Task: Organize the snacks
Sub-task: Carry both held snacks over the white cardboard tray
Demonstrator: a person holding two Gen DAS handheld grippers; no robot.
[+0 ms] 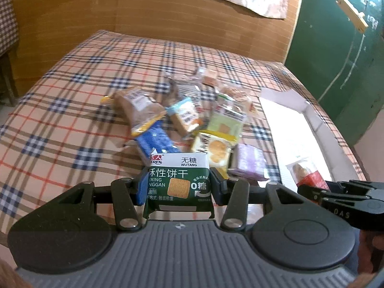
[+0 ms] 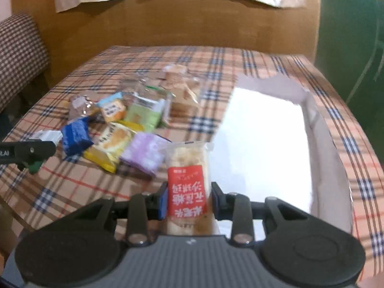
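Note:
My left gripper (image 1: 177, 187) is shut on a green and white biscuit pack (image 1: 178, 182), held above the plaid table near its front. My right gripper (image 2: 188, 200) is shut on a red-labelled clear snack pack (image 2: 187, 187), held at the left edge of the white box (image 2: 309, 120). The same red pack (image 1: 306, 171) and the right gripper show at the right of the left wrist view. A pile of snacks lies mid-table: blue pack (image 1: 153, 139), yellow cracker pack (image 1: 213, 148), purple pack (image 1: 249, 165), light green pack (image 1: 226, 120).
The plaid tablecloth (image 1: 60, 120) covers the table. The white box's far wall (image 1: 283, 96) stands at the right. A brown panel and a green board rise behind the table. A checked cushion (image 2: 19, 55) is at the left.

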